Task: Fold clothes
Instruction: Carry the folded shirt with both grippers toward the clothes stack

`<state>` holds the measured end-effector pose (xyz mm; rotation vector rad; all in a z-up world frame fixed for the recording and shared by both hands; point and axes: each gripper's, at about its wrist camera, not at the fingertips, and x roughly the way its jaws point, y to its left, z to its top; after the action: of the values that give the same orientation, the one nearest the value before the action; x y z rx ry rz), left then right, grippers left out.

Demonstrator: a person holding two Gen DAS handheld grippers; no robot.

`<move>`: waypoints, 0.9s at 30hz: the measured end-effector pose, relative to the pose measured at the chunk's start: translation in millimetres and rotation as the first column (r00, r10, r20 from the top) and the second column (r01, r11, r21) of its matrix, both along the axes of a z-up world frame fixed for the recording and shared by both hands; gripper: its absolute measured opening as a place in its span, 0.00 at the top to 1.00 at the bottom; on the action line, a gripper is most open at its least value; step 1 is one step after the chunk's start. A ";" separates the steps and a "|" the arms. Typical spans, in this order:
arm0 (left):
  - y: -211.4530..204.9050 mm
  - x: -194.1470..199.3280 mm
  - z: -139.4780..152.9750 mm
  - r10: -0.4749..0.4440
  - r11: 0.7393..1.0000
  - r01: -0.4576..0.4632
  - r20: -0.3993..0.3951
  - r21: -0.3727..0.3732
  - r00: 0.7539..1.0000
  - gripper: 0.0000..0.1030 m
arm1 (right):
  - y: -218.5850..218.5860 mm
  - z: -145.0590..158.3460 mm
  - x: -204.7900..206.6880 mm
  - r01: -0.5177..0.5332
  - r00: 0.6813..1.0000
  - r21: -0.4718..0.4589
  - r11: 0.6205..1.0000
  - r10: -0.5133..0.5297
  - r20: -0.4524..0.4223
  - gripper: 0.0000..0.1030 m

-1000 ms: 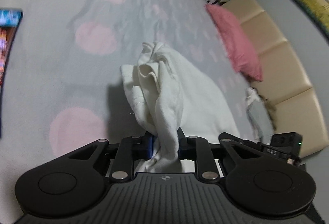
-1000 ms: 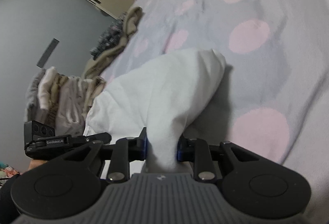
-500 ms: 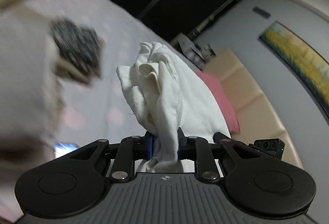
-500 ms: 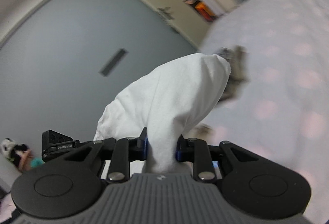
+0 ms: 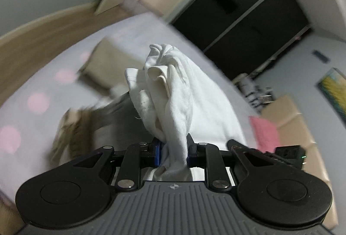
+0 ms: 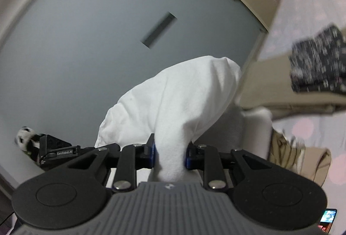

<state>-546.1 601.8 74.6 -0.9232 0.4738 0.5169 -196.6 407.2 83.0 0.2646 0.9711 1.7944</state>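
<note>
A white garment (image 5: pixel 173 92) is bunched up in front of my left gripper (image 5: pixel 173 151), which is shut on a twisted fold of it. The same white garment (image 6: pixel 173 101) bulges out in the right wrist view, and my right gripper (image 6: pixel 169 155) is shut on another part of it. Both grippers hold the cloth up in the air, well above the bed (image 5: pixel 39 109). The other gripper's body (image 5: pixel 290 151) shows at the right of the left wrist view, and at the left (image 6: pixel 56 153) of the right wrist view.
The bed has a pale grey cover with pink dots. Beige and patterned clothes (image 5: pixel 73 131) lie on it, with a dark speckled piece (image 6: pixel 317 62) and more beige cloth (image 6: pixel 300 161) further along. A pink pillow (image 5: pixel 265 130) leans on a tan headboard. A lit phone (image 6: pixel 328 218) lies nearby.
Both grippers have swung upward with the white garment, from close over the bed cover to high in the air. The views now face the walls and the far end of the bed.
</note>
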 end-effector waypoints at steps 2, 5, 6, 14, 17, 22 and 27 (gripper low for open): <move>0.8 -0.3 -14.1 0.030 0.999 -0.029 -0.015 0.020 0.999 0.72 | 9.7 -9.5 -3.6 0.000 0.999 -0.015 1.000 0.001 0.041 0.72; 2.0 -0.7 -35.2 0.075 0.996 -0.073 -0.037 0.050 0.997 0.50 | 24.1 -23.7 -9.1 0.001 0.995 -0.037 0.999 0.003 0.102 0.67; 2.2 -0.7 -41.5 0.090 0.994 -0.087 -0.045 0.062 0.995 0.51 | 29.0 -28.5 -10.9 0.002 0.992 -0.044 0.999 0.004 0.123 0.63; -56.9 7.3 46.1 0.247 0.820 -0.186 -0.041 0.541 0.968 0.48 | 19.5 0.5 -15.8 0.078 0.910 0.093 0.993 -0.109 0.401 0.44; -68.0 29.9 50.9 0.086 0.830 -0.081 0.016 0.552 0.996 0.42 | 26.7 15.4 -22.7 0.021 0.914 0.169 0.985 -0.087 0.395 0.45; -46.6 92.0 -0.5 0.109 0.849 0.020 -0.212 0.529 0.971 0.53 | 73.7 -5.9 -56.8 -0.030 0.806 0.085 0.996 -0.026 0.591 0.61; -20.3 105.3 -19.3 0.171 0.865 -0.051 -0.198 0.498 0.965 0.60 | 111.7 -40.7 -38.5 0.084 0.784 0.008 0.996 -0.072 0.617 0.67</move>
<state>-440.7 581.5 55.3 -0.3986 0.4737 0.8171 -235.1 518.8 42.4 -0.2907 0.4914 1.6264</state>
